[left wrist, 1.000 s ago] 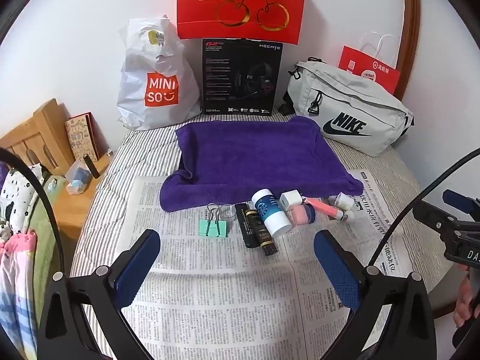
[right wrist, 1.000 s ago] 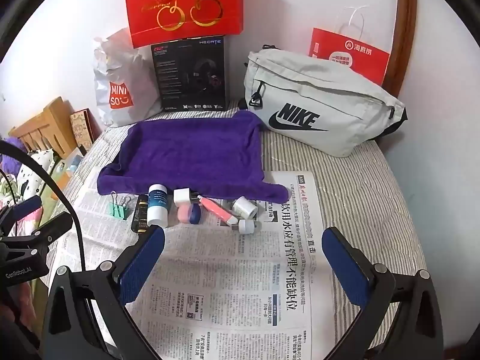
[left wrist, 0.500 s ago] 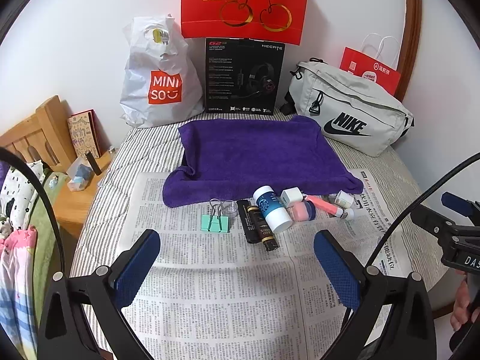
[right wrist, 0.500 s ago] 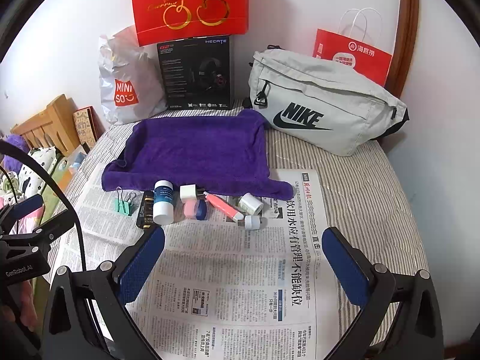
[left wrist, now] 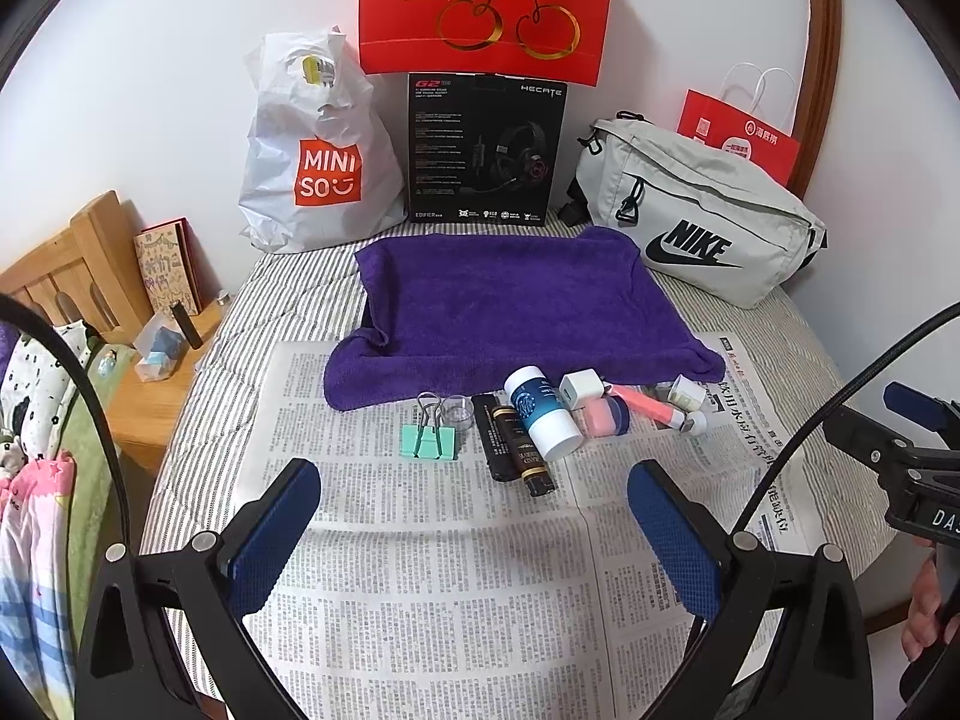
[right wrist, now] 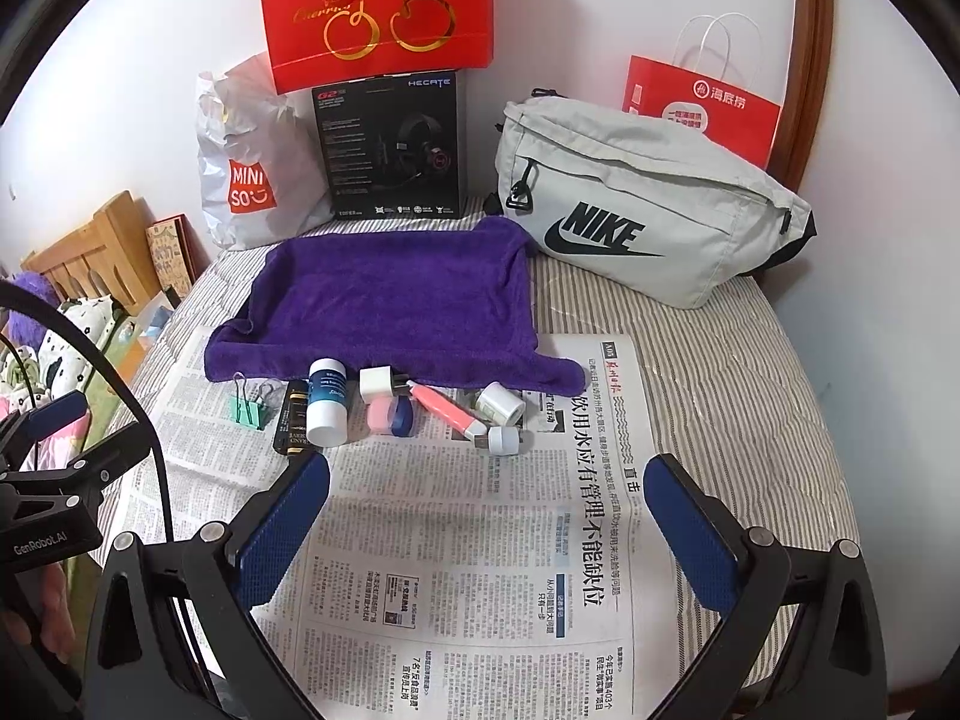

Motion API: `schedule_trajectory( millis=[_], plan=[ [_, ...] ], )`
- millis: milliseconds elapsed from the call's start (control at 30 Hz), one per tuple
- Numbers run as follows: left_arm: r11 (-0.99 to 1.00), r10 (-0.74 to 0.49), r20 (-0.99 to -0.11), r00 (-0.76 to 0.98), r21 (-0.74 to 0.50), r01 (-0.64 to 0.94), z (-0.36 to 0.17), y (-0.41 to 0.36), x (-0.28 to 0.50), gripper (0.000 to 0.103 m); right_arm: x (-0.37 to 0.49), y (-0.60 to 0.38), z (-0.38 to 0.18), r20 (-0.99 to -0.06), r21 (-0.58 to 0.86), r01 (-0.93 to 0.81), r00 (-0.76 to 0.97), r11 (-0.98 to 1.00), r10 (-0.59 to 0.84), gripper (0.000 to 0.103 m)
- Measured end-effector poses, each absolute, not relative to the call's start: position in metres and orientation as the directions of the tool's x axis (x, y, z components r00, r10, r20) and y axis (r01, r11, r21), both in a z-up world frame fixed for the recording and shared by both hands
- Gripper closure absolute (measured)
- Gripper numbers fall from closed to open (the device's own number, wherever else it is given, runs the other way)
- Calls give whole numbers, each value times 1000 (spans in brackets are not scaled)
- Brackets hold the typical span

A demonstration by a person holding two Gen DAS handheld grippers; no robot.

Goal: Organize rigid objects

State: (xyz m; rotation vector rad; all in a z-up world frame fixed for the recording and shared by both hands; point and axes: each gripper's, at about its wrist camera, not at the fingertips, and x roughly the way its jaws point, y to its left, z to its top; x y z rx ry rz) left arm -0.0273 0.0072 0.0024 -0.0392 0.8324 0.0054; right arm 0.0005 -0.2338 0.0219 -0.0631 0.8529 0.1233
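Observation:
Small objects lie in a row on the newspaper (left wrist: 456,588) in front of a purple towel (left wrist: 510,300): a green binder clip (left wrist: 428,439), a black tube (left wrist: 516,450), a white-and-blue bottle (left wrist: 540,414), a white cube (left wrist: 581,388), a pink-and-blue item (left wrist: 605,416), a pink pen (left wrist: 651,405) and a small white jar (left wrist: 688,391). My left gripper (left wrist: 474,531) is open and empty, short of the row. My right gripper (right wrist: 486,522) is open and empty too, near the bottle (right wrist: 327,401), pen (right wrist: 447,408) and jar (right wrist: 501,403).
At the back stand a Miniso bag (left wrist: 318,162), a black headset box (left wrist: 486,150), red gift bags (left wrist: 486,0) and a grey Nike bag (left wrist: 696,222). A wooden shelf (left wrist: 78,258) is at the left. The striped bed drops off at the right.
Both grippers have drifted slightly, so the scene has shifted a little in each view. Both stay open. The objects have not moved.

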Motion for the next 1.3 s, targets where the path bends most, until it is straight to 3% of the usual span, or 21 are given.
schedule_trajectory(
  millis=[1300],
  plan=[
    [999,-17,-745,667,-36,-15,7,5,-26,0,-5,-234,24,-747,-5,-131,660,991,83,0]
  ],
)
